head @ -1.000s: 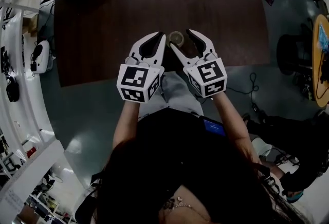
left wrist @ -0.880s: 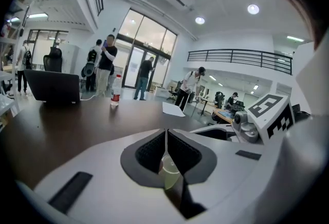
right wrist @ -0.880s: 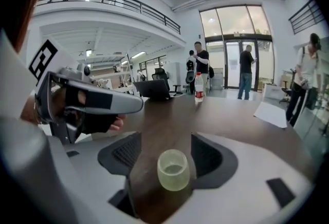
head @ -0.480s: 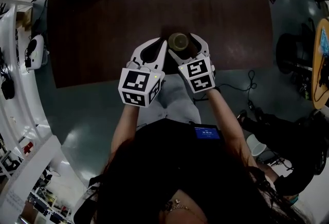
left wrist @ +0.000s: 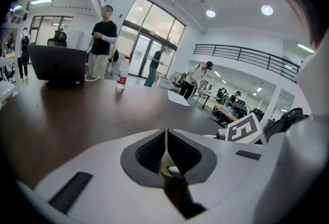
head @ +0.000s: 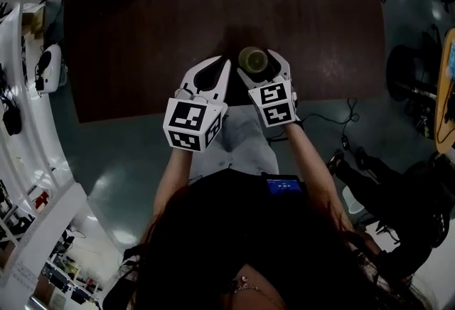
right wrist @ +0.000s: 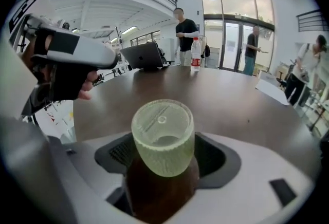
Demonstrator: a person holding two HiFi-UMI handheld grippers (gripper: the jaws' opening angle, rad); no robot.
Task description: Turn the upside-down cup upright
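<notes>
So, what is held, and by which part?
Nothing. The right hand-held gripper has just been opening its jaws astride the upside-down cup; the left hand-held gripper is shut, empty.

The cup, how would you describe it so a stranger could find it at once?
On the dark brown table, look near the edge closest to the person, where the jaws of the right gripper, which have just been opening, stand either side of the cup. It is small, pale green and see-through, standing base up, unlike the tall clear bottle far across the table.
</notes>
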